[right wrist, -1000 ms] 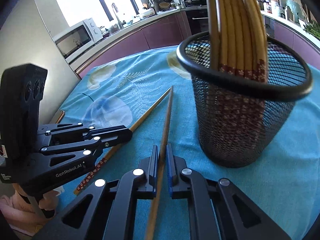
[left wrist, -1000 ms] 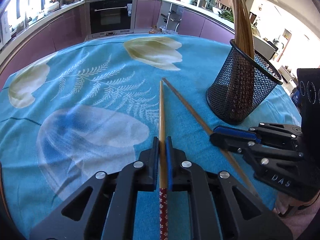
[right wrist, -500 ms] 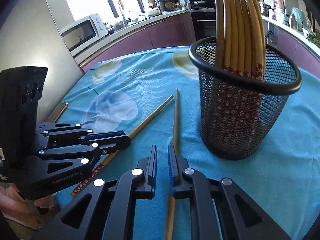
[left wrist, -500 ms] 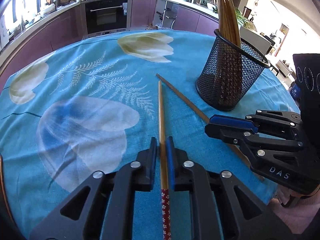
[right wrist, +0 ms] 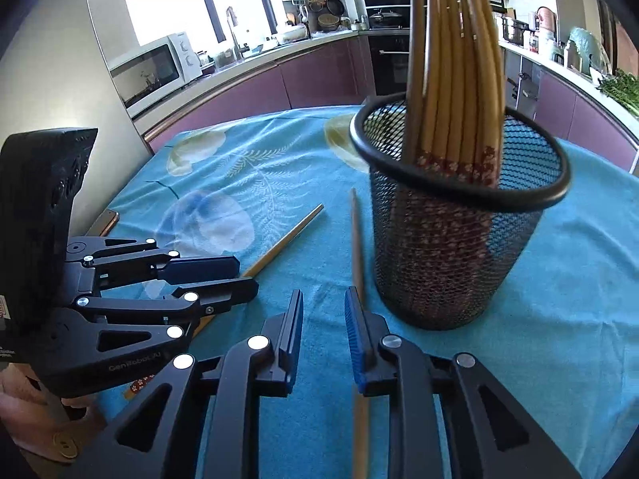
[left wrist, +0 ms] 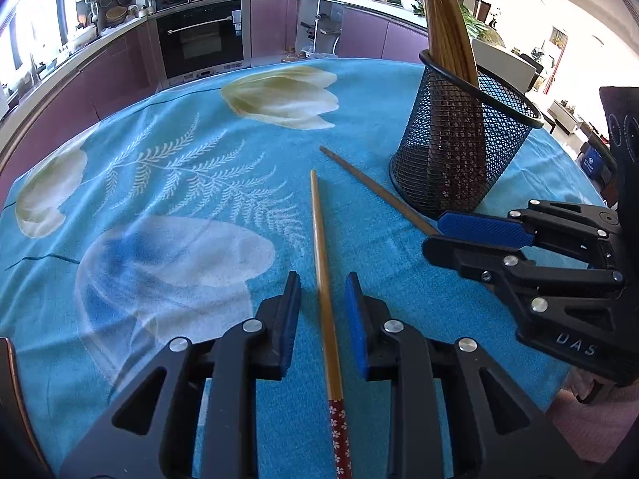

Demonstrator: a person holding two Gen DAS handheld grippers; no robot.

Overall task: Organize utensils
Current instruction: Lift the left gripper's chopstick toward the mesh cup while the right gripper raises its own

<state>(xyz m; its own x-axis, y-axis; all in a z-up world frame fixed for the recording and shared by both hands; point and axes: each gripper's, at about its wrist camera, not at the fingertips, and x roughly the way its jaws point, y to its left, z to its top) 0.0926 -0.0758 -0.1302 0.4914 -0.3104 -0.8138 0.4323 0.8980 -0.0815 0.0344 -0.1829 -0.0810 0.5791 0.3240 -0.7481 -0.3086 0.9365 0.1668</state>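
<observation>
Bamboo chopsticks [left wrist: 321, 247] [right wrist: 356, 239] lie loose on the tablecloth [left wrist: 199, 183] near its front edge beside the mesh holder [right wrist: 451, 247]; your left gripper [left wrist: 321, 311] and right gripper [right wrist: 323, 331] gape empty, ready to regrasp.

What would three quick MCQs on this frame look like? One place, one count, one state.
1. Where does the mesh holder stand, seen from the left gripper?
A ahead right
B ahead left
C behind

2. How many loose chopsticks lie on the tablecloth?
A one
B two
C four

3. How is the right gripper?
A clamped on a chopstick
B open
C inside the holder

Key: 1 A, holder sits upper right in the left view. 2 B, a pale chopstick and a darker chopstick. 3 B, a clear gap shows between its fingers.
</observation>
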